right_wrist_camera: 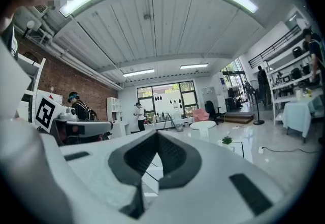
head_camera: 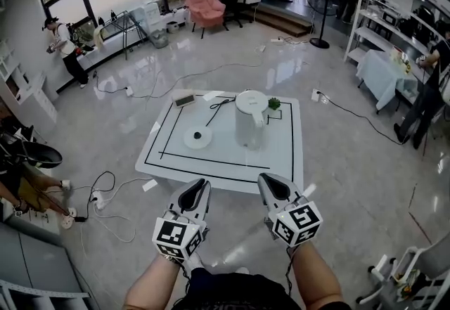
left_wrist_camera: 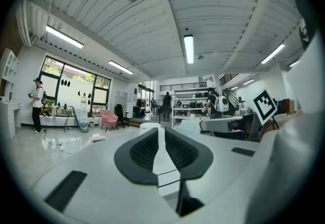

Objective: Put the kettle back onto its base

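Hovering level short of the white surface, the left tool is closed and empty. Beyond it lies the round base. To the base's right, apart, stands the kettle, ahead of the right tool, also closed and empty. In both gripper views the tool bodies hide all but the kettle's top.

A low white table stands on the shiny floor. The white kettle stands upright on it. The round base lies left of the kettle, apart from it. A black cord runs from the base, past the kettle's left side. A little green plant sits just right of the kettle. A small flat box lies farther left.
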### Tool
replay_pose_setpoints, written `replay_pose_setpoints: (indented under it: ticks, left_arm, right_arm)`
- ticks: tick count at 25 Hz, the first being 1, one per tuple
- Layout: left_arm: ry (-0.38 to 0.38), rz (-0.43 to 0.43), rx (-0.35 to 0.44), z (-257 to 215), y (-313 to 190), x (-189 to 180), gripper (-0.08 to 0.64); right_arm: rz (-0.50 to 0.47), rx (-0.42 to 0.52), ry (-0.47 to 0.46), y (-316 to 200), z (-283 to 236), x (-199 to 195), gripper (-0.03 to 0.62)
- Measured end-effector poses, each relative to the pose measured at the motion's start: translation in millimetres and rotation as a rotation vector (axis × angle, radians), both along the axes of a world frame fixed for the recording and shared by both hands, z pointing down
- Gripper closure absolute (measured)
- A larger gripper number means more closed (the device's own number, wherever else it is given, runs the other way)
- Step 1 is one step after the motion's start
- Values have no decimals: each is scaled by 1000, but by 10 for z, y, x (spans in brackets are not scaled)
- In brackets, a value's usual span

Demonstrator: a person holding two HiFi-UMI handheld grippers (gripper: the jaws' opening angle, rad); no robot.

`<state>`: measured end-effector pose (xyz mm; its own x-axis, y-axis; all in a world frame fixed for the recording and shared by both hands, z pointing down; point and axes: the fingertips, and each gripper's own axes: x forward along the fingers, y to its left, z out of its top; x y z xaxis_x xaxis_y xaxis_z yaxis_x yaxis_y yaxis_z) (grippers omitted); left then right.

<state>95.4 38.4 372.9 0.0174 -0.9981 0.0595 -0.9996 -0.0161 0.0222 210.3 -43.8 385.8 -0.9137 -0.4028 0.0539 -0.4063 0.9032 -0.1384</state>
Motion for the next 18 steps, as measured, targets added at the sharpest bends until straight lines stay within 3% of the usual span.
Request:
replay_pose_setpoints:
  ticks: [5, 7, 8, 10, 12, 18]
  left_arm:
    - [13, 10, 18, -27, -81, 22, 449]
    - [2, 15, 16, -25, -123, 20, 354]
    - [-7, 15, 15, -26, -148, 7, 272]
    - [-22, 15, 21, -46, -204, -39, 210]
    - [-29, 26, 29, -61, -266, -93, 192]
    - [-7, 89, 50, -50, -475, -410, 183]
  right_arm:
    - [-22, 16, -16, -79, -13, -21, 591]
    - [-37, 21, -27, -85, -14, -41, 565]
    - [-41, 24, -31, -88, -11, -58, 524]
    - [-39, 33, -32, -117, -12, -109, 416]
    - [-23, 47, -29, -177, -31, -164, 352]
    - [49, 83, -15, -376, -112, -413, 345]
